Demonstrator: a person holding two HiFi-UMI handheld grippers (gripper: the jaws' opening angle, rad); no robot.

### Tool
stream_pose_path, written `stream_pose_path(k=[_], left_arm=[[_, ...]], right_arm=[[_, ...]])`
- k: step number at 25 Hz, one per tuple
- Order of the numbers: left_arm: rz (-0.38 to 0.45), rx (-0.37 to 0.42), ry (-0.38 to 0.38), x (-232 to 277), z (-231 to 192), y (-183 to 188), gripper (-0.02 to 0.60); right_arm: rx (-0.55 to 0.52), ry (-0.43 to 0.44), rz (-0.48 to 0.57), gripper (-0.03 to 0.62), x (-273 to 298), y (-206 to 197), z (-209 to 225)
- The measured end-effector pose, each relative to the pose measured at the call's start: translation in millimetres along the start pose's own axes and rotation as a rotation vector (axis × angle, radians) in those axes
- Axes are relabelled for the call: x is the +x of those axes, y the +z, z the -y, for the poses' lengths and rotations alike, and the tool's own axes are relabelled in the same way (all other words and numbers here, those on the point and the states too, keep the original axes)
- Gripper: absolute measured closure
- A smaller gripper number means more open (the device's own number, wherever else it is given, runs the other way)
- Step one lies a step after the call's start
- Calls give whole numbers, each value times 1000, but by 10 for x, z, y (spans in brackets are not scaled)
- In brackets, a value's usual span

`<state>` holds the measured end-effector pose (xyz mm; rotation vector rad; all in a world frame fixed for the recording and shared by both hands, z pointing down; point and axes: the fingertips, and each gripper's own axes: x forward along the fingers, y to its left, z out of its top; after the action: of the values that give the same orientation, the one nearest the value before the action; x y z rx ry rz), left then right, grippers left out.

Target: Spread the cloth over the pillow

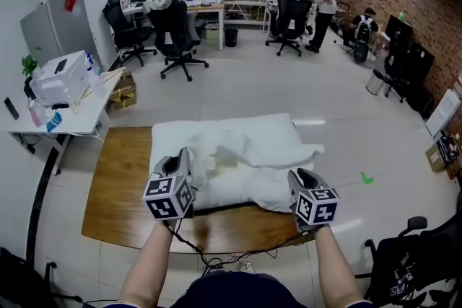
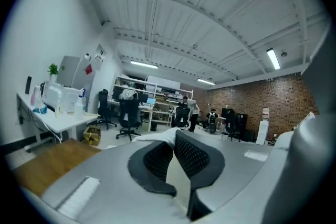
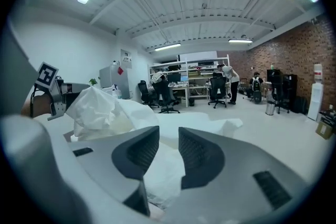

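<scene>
Where the pillow (image 1: 180, 132) rests: wooden table (image 1: 115, 184), long axis running left to right before me.
Cloth (image 1: 289, 151): crumpled on the pillow, mostly beyond both sets of jaws.
Left gripper (image 1: 188, 164): jaws clamped on the cloth's near edge.
Right gripper (image 1: 303, 182): jaws apart, cloth just beneath; I judge a pinch is needed here.

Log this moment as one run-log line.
left gripper: shut on white cloth, lifted off pillow | right gripper: jaws apart at cloth | pillow: on wooden table, partly covered
</scene>
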<state>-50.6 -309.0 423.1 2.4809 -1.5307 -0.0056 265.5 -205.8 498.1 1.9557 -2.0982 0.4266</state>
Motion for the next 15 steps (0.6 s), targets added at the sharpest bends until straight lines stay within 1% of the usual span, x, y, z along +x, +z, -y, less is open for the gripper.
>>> stream_pose_path(k=[3,6,11,15], left_arm=[[20,24,29,-59,-247,222,571],[29,28,78,-124,-531,346,571],[41,18,144,-213,-936,519,571],[48,27,167,-253,-1147,648,571]], right_arm=[[-2,21,-6,465,76,-37,-125],[1,32,-23,465,100,-138,-190],[15,25,-61,465,84,-374,-197],[40,5,-100,464,54,-648,-224]])
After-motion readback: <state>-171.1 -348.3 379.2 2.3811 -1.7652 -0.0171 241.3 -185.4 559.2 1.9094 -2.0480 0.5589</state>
